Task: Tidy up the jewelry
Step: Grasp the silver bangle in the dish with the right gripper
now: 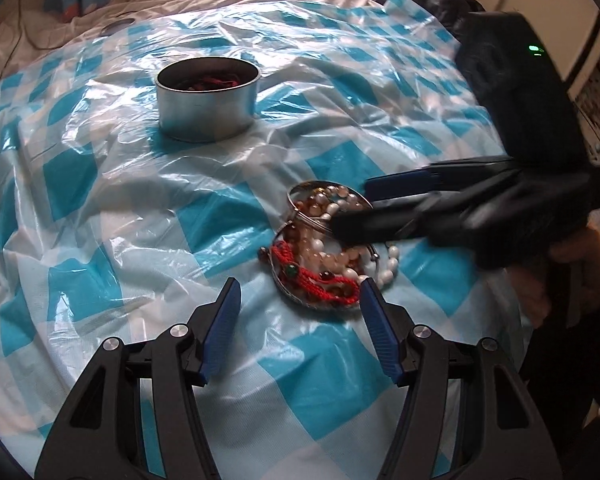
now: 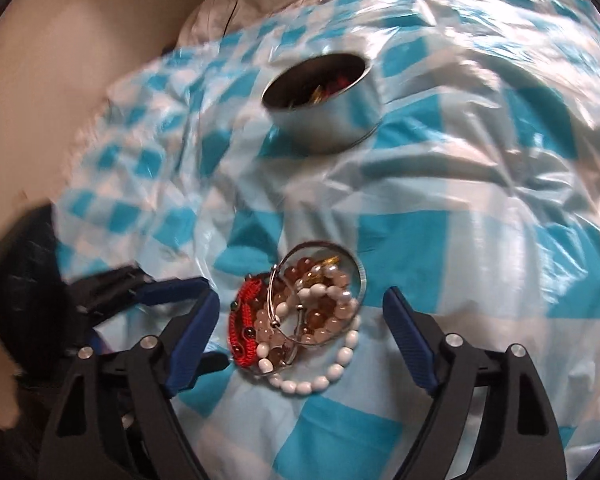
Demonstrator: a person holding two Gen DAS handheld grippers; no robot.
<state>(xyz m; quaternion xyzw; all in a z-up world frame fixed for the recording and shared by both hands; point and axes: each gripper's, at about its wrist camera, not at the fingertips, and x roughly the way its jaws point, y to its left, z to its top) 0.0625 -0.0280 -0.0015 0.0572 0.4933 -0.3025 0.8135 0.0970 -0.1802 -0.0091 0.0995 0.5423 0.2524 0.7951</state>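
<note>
A tangled pile of bead bracelets (image 1: 328, 256) lies on a blue-checked plastic sheet (image 1: 140, 208), well short of a round metal tin (image 1: 207, 100), with the left hand-held gripper (image 1: 300, 292) spread beside it and the right hand-held gripper (image 2: 302, 304) spread over it.

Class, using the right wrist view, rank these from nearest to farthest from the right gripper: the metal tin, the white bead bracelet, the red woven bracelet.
1. white bead bracelet, between the fingers of the right gripper.
2. red woven bracelet, left side of the pile; close to first.
3. metal tin, far back on the checked plastic sheet.
</note>
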